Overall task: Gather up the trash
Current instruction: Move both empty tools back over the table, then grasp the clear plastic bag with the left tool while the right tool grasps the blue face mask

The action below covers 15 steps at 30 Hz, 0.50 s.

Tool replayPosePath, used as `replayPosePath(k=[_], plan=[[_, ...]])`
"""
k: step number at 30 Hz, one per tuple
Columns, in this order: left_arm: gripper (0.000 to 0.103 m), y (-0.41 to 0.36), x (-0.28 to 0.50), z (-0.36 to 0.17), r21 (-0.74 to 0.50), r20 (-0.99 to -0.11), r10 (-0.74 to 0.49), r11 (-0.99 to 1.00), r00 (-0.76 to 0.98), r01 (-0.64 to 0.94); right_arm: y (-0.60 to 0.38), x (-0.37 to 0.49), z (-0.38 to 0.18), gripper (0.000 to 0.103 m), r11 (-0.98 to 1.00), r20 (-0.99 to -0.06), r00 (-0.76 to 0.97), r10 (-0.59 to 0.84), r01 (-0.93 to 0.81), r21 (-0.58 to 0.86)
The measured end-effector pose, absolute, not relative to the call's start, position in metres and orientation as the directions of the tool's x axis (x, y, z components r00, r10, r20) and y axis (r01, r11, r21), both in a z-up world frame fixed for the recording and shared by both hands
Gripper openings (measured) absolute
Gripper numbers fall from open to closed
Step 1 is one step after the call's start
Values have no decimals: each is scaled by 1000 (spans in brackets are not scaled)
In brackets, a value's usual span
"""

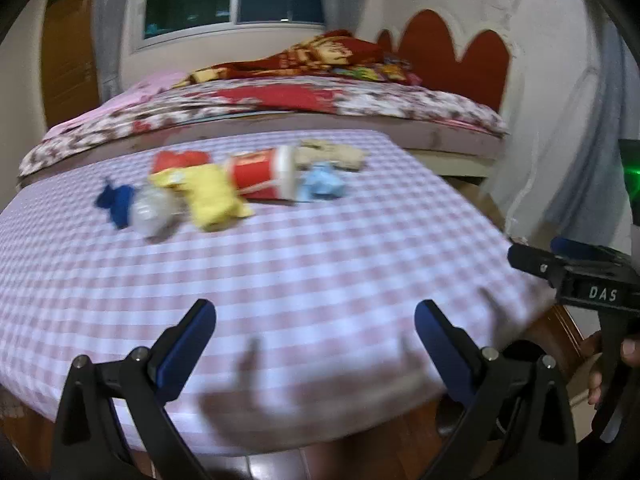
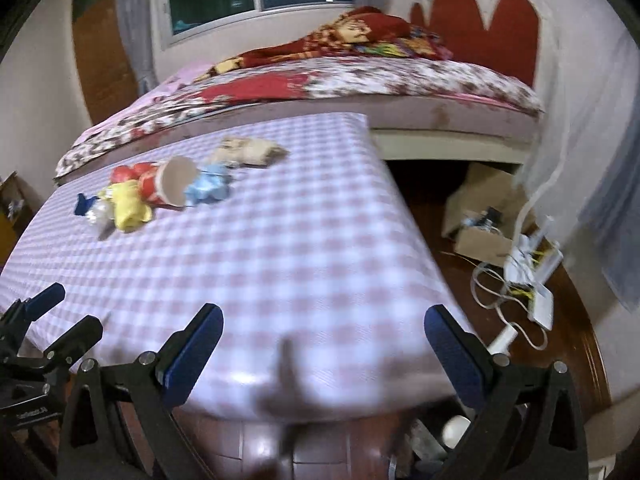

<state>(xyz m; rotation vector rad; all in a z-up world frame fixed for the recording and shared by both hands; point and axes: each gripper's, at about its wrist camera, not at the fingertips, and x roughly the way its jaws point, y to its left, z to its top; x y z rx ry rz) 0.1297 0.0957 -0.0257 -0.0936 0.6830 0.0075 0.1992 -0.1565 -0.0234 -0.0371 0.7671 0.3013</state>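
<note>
Trash (image 1: 224,188) lies in a loose row toward the far edge of the checked tablecloth (image 1: 320,264), at about eleven o'clock from the left gripper (image 1: 316,332): a blue scrap (image 1: 114,202), a clear crumpled wrapper (image 1: 154,210), a yellow wad (image 1: 214,196), a red paper cup (image 1: 262,174) on its side, a pale blue wad (image 1: 322,186) and a tan crumpled piece (image 1: 332,154) behind. The pieces touch or overlap; blur hides finer detail. Both tools sit near the table's front edge, well apart from the pile. The left gripper's jaws are spread wide with nothing between them, and so are the right gripper's (image 2: 324,336). No bin shows in either view. This looks like the approach step, with nothing collected yet. Next, one gripper likely needs to reach forward to an end piece and close on it alone.
</note>
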Motion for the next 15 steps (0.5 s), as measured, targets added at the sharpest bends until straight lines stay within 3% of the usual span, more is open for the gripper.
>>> replayPosePath(k=[8,15], plan=[[100,167,135,-32,-70,-637,80,984,767,-161,-98,220,-19,102,947,-627,724,288,-311,76],[99,224,167,-34,-85,-646,130,967,752,-240,-52,260,-16,102,935,-661,688,299,-351,58]])
